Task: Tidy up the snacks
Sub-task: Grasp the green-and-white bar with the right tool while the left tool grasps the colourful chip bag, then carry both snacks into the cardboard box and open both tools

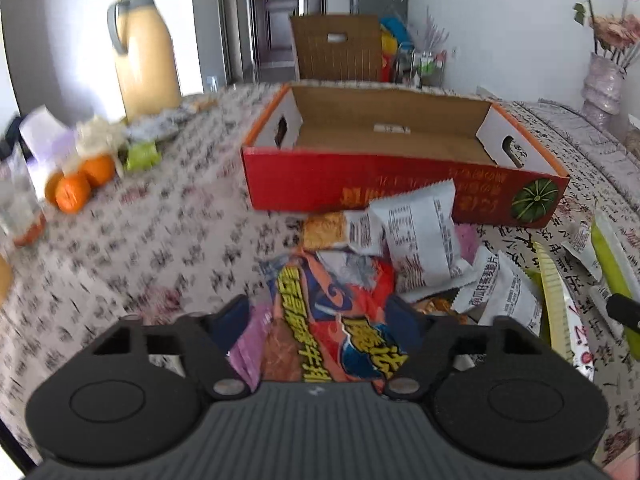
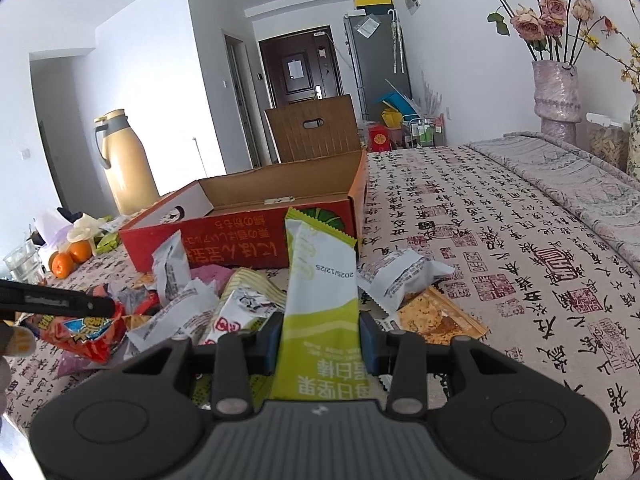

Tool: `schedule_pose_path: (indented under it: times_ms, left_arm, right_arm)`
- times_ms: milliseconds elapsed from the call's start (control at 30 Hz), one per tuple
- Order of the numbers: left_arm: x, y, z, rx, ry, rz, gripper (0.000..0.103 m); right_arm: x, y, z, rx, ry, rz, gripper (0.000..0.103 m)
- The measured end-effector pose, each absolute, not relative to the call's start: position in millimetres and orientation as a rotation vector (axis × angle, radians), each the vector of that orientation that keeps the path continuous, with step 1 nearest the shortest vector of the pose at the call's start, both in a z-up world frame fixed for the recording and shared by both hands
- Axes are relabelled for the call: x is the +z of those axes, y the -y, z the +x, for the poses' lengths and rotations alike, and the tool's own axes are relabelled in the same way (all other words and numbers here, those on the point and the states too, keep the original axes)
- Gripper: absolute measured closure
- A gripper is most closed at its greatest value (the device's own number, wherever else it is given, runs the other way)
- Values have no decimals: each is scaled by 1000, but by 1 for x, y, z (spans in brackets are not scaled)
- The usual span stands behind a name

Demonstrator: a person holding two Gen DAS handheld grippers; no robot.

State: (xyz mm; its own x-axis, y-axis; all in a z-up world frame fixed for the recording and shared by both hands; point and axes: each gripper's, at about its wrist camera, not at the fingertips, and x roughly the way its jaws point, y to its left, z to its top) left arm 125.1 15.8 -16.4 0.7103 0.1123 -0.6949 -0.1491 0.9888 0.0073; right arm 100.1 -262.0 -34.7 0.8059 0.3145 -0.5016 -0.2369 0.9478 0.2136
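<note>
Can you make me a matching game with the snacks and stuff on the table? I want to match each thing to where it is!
Things:
1. green snack bar
2. red cardboard box
3. oranges
4. vase of flowers

Places:
A. far right, by the wall
B. between the right gripper's fingers
C. far left on the table
D. behind the snack pile

Pairs: 1-B, 2-D, 3-C, 4-A

Both views sit low over the table, each looking forward and slanted downward toward the red cardboard box (image 1: pixel 400 184). The left wrist view is close before the long front wall of the box and tilts more steeply. The right wrist view stands a little farther back and to the right of the box (image 2: pixel 244 236), seeing more of the room behind it. Both share the box, the snack pile (image 1: pixel 420 256) before it, and the yellow thermos (image 2: pixel 122 160) to its left.
</note>
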Motion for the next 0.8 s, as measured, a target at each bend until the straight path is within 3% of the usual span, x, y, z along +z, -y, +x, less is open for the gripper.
schedule_pose_path:
  times_ms: [233, 433, 800]
  left_arm:
    - [-19, -22, 122, 126, -768, -122, 59]
    - [-17, -33, 116, 124, -733, -188, 72]
    - [0, -43, 103, 112, -644, -204, 82]
  right_arm:
    - [-36, 263, 101, 305, -561, 148, 65]
    - [-37, 262, 101, 311, -559, 152, 65]
    - [-31, 254, 100, 297, -552, 136, 65]
